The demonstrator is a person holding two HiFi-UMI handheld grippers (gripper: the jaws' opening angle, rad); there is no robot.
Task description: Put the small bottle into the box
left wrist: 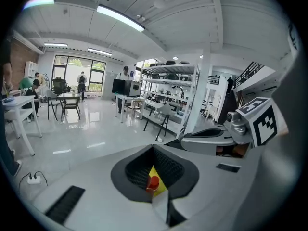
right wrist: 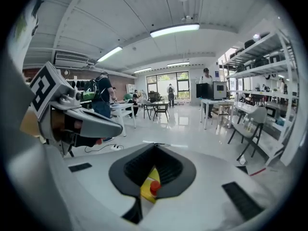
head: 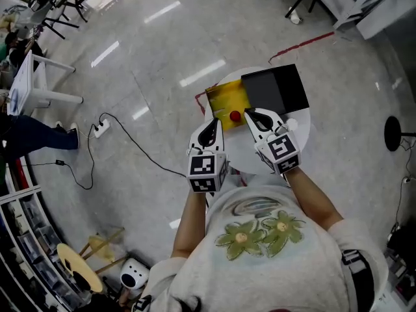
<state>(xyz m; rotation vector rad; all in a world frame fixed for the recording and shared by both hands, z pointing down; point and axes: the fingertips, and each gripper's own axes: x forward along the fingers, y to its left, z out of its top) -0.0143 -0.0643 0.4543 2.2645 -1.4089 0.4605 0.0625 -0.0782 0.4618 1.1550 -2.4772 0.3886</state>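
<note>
A small bottle with a red cap [head: 234, 116] stands at the near edge of an open yellow box [head: 227, 98] on a round white table [head: 298, 134]. A black lid [head: 276, 88] lies to the right of the box. My left gripper [head: 212, 125] hovers just left of the bottle, jaws shut and empty. My right gripper [head: 251, 114] hangs just right of it, also shut with nothing held. Through the hollow between each pair of shut jaws, the red cap [left wrist: 153, 182] [right wrist: 154, 186] shows against the yellow box [left wrist: 160, 187] [right wrist: 146, 192].
A white power strip [head: 99, 129] and its black cable lie on the grey floor to the left. A white table [head: 29, 83] and a seated person stand further left. A black round stand base [head: 392, 134] is at the right; red tape [head: 302, 45] marks the floor beyond.
</note>
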